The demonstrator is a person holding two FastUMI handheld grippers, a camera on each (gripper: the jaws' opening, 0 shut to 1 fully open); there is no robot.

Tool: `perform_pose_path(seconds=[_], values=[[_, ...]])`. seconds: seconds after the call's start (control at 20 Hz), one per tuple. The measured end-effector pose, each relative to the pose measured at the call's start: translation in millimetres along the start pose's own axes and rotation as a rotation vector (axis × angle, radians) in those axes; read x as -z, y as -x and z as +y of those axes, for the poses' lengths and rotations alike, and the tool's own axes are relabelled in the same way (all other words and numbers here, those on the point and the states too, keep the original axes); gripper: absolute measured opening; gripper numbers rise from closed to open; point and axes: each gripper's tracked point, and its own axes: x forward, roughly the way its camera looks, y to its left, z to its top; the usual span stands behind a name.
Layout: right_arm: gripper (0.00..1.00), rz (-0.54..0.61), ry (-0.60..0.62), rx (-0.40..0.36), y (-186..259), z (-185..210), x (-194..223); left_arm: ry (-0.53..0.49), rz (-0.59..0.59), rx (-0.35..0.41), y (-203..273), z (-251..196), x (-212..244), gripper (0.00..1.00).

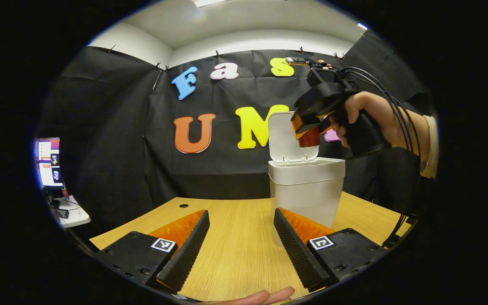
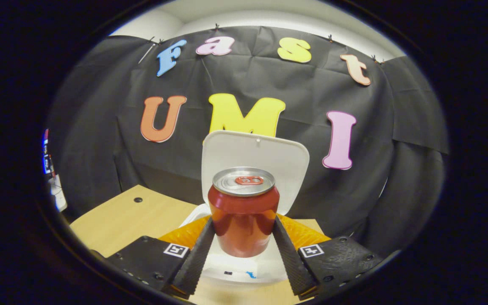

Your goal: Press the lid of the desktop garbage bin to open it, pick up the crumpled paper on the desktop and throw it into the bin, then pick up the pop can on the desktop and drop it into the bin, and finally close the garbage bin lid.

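Observation:
A white desktop bin (image 1: 305,190) stands on the wooden table with its lid (image 1: 285,137) swung up and open. In the left gripper view, the right gripper (image 1: 309,131), held by a hand, hovers above the bin's mouth with the red pop can (image 1: 310,138) clamped in it. In the right gripper view, the red pop can (image 2: 244,212) sits upright between both fingers (image 2: 195,254) of the right gripper (image 2: 244,254), above the bin's open mouth (image 2: 244,267), with the raised lid (image 2: 254,161) behind it. My left gripper (image 1: 239,241) is open low over the table, holding nothing, just left of the bin.
The wooden table (image 1: 235,237) has a small round hole (image 1: 183,206) near its back left corner. A screen and a small white stand (image 1: 57,182) sit off to the far left. A fingertip (image 1: 265,296) shows at the bottom edge.

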Motion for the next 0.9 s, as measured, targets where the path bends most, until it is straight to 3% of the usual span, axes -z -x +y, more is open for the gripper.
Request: perform_pose_path(seconds=[0.3, 0.5, 0.9], values=[[0.80, 0.078, -0.105, -0.004, -33.0, -2.5, 15.1, 0.012, 0.035, -0.016, 4.2, 5.3, 2.8, 0.99], [0.80, 0.104, -0.102, 0.017, -36.2, -13.5, 22.5, 0.018, 0.037, -0.004, 3.1, 3.0, 3.7, 0.98], [0.82, 0.113, -0.155, -0.070, -30.0, -2.2, 26.0, 0.026, 0.064, 0.011, 2.0, -0.7, 9.0, 0.99]])
